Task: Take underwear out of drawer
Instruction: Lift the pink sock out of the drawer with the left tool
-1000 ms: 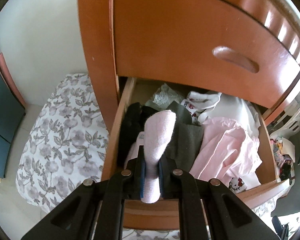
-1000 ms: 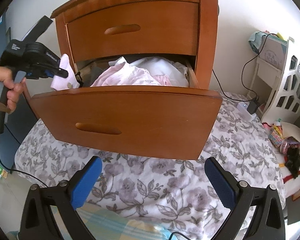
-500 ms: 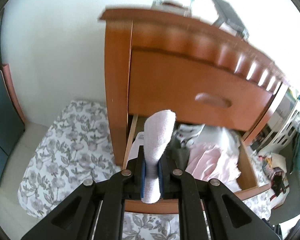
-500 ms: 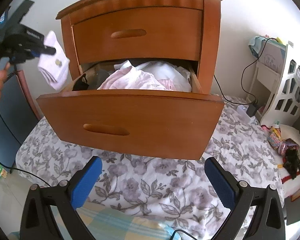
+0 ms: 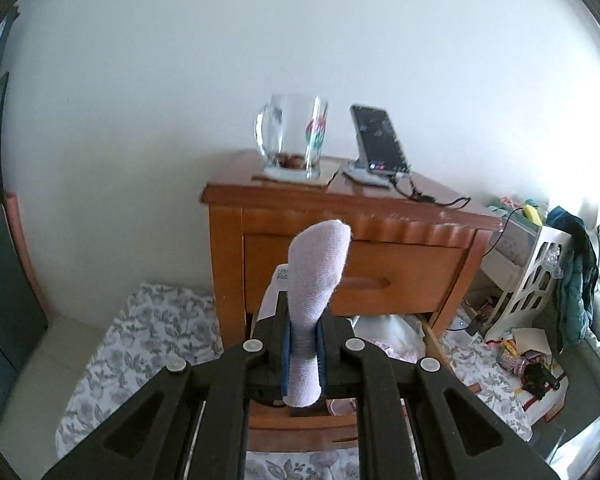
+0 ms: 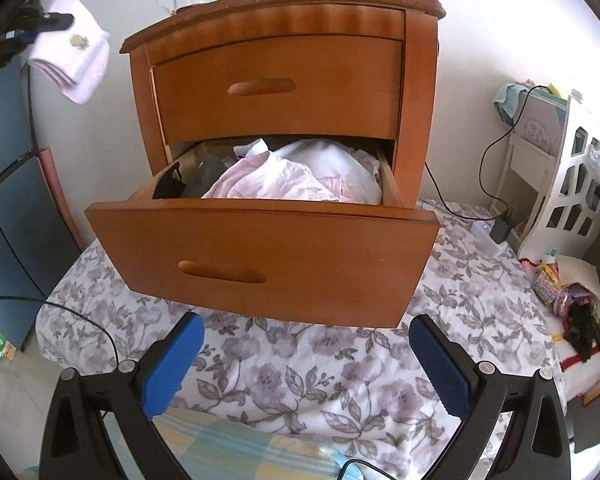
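While the left claw (image 5: 303, 354) clamps pale folded underwear (image 5: 315, 280) aloft, the right claw (image 6: 306, 360) gapes empty.

L wrist high, R low – both face nightstand (image 6: 284, 92)

A wooden nightstand (image 6: 284, 92) is standing against a white wall (image 5: 140, 80); bright daylight, probably a window, is glaring right of it.

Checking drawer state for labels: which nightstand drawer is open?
The lower drawer, pulled out with clothes showing inside. The upper drawer sits flush and shut.
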